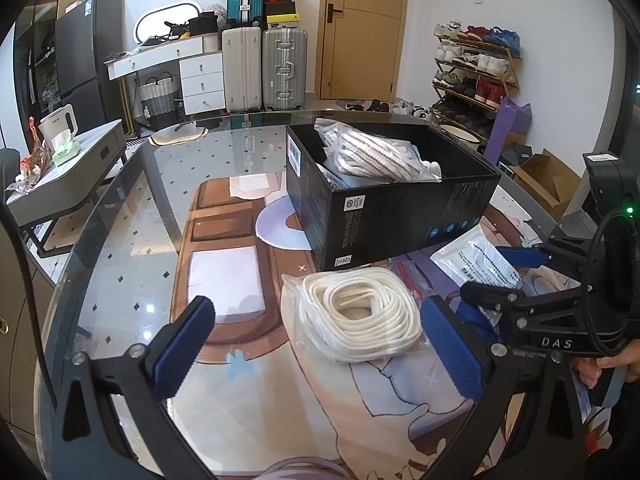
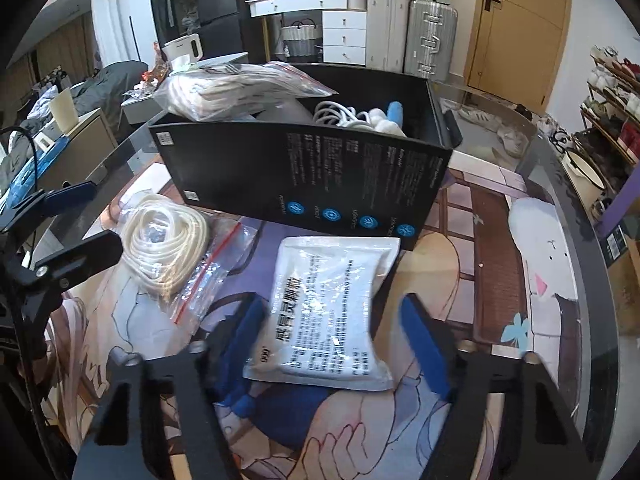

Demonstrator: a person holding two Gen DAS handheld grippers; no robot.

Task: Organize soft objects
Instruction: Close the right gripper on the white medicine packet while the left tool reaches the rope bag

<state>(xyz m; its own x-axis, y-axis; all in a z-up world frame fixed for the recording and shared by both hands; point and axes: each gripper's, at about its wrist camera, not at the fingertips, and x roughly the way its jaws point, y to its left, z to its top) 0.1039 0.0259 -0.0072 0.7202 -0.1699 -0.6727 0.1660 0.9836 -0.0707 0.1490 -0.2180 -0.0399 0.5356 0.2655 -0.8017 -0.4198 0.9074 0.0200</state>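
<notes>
Right tool (image 2: pixel 336 340) half-open around white pouch (image 2: pixel 328 308)

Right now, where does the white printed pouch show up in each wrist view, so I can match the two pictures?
Left wrist view: the white printed pouch lies at the right, just in front of the black box, partly hidden by the right gripper.
Right wrist view: it lies at lower centre, between that gripper's jaws.
Shared landmark: the bagged coil of white rope, in front of the box.
</notes>
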